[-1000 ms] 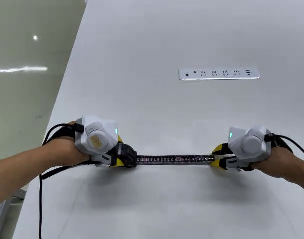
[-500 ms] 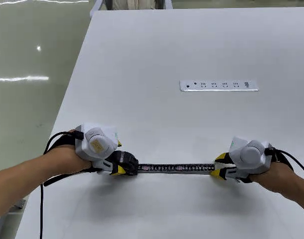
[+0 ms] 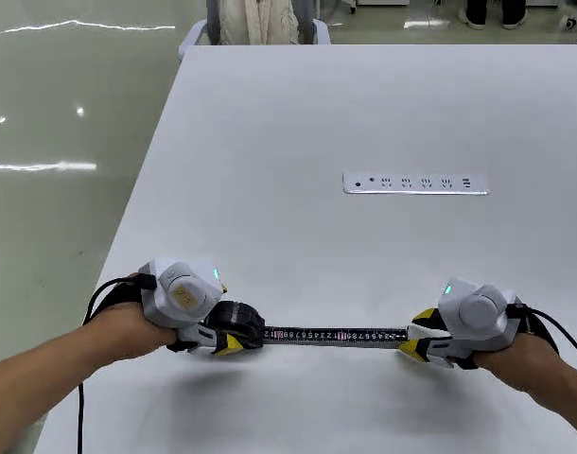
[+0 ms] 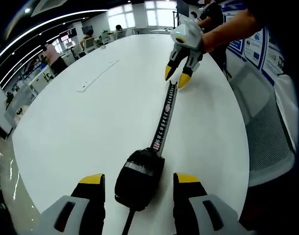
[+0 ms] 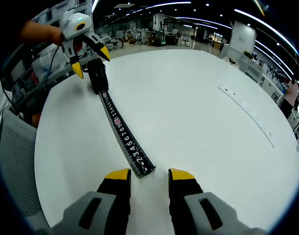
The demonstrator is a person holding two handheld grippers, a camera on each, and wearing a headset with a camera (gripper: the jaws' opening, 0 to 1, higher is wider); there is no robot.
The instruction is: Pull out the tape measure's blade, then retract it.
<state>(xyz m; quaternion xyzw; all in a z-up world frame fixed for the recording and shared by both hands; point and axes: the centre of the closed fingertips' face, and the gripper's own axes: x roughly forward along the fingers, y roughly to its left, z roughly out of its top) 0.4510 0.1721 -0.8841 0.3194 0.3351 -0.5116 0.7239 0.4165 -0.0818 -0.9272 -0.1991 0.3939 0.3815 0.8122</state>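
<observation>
The case (image 4: 138,183) is straddled by the left gripper (image 4: 139,177), whose jaws are spread wide with a gap on either side, so it seems fenced in rather than clamped. The blade (image 5: 121,134) is laid out flat on the tabletop (image 5: 203,107). Its hook is just ahead of the right gripper (image 5: 149,174), which is held open and grips nothing, probably so that the blade is left free for retraction.

White workbench in an open office

A long white table (image 3: 364,104) has a flat white power strip (image 3: 415,183) (a row of sockets) lying on it right of centre. Glossy pale green floor (image 3: 61,142) lies along its left side, reflecting ceiling lights. A chair (image 3: 260,19) stands at the far end, and a grey mesh chair (image 4: 267,132) sits beside the near edge.
</observation>
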